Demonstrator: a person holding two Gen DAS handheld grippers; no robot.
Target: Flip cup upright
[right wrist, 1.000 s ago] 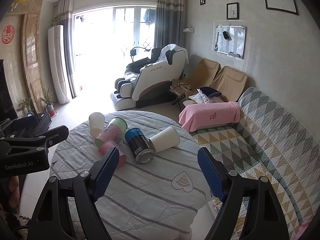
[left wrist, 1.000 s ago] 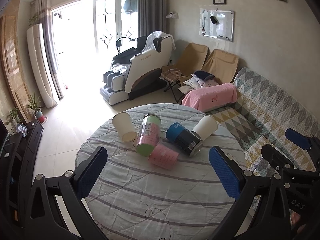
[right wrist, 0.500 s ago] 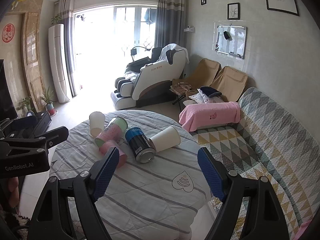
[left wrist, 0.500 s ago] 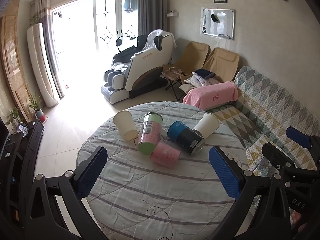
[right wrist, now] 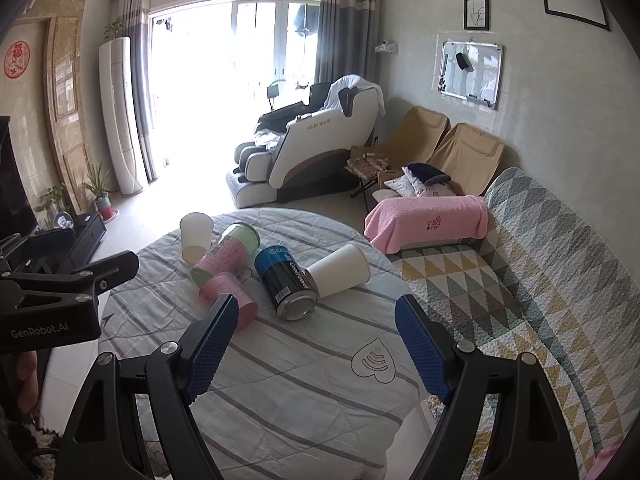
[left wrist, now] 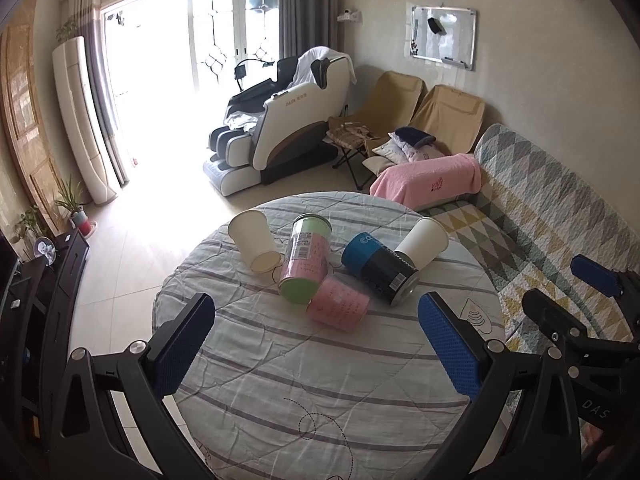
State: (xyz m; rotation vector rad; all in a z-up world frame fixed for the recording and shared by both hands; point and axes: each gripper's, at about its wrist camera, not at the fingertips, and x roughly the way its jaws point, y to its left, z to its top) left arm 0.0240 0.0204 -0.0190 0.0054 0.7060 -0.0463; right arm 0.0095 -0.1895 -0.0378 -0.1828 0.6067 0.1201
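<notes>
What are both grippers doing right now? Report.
Left gripper: open, holding nothing.
Right gripper: open, holding nothing.

"GenRobot.AI" on left gripper (right wrist: 52,330)

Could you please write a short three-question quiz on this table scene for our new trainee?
1. True or false: every cup on the round table lies on its side.
2. How many cups are white?
3. Which cup touches the right-hand white cup? A) blue-and-black cup B) small pink cup

Key: 1 true. 2 two; the other is the left-hand white cup. 3 A, the blue-and-black cup. Both the left gripper and right gripper are open.
</notes>
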